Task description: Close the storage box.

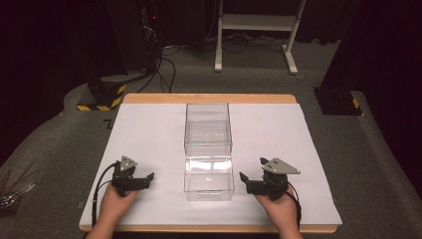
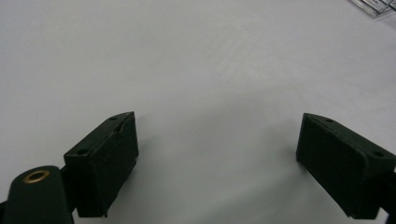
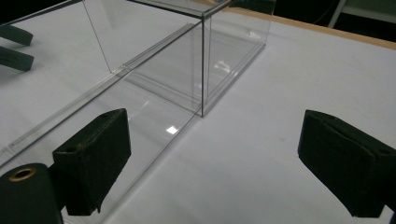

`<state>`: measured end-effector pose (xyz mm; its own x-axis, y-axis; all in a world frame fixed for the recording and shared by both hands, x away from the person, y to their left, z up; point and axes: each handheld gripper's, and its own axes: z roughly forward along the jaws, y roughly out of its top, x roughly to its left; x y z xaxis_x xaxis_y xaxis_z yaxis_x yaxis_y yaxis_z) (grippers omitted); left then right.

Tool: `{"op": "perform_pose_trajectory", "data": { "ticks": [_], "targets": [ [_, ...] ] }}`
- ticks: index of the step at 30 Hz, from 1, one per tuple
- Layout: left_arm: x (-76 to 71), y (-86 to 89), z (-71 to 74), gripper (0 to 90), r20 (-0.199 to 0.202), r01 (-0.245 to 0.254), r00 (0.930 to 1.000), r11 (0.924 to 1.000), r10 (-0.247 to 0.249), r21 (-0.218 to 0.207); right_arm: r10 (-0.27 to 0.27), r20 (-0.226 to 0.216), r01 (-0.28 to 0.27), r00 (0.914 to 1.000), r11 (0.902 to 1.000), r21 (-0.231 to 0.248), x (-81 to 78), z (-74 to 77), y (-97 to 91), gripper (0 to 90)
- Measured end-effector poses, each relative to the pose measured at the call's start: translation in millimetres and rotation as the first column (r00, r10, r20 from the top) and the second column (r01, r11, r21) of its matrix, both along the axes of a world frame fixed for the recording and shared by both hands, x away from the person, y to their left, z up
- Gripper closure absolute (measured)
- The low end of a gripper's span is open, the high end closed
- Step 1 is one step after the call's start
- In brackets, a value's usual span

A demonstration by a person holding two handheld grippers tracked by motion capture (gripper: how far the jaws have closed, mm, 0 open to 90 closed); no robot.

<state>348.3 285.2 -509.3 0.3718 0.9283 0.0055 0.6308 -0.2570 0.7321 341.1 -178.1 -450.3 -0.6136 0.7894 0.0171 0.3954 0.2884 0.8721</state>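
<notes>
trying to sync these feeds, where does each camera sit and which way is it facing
High view: fixed above the person's side, looking forward and down on the table; shows both hands, the left gripper, the right gripper and the clear box between them.
Left gripper view: rides the left gripper, looking along its open fingers at the white sheet.
Right gripper view: rides the right gripper, facing the clear box; its fingers are open.
Shared: the high view and the right gripper view both show the clear box.
</notes>
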Motion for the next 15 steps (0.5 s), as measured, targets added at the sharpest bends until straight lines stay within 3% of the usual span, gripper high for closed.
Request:
{"op": "perform_pose_trajectory", "data": {
  "ticks": [15],
  "targets": [
    [-0.1,-0.1,0.0,12.9,0.0,0.0,1.0,1.0,0.0,0.0,0.038,0.031,-0.04,0.9988,0.9978,0.053,-13.0,12.7,6.4,9.4]
  ]
}}
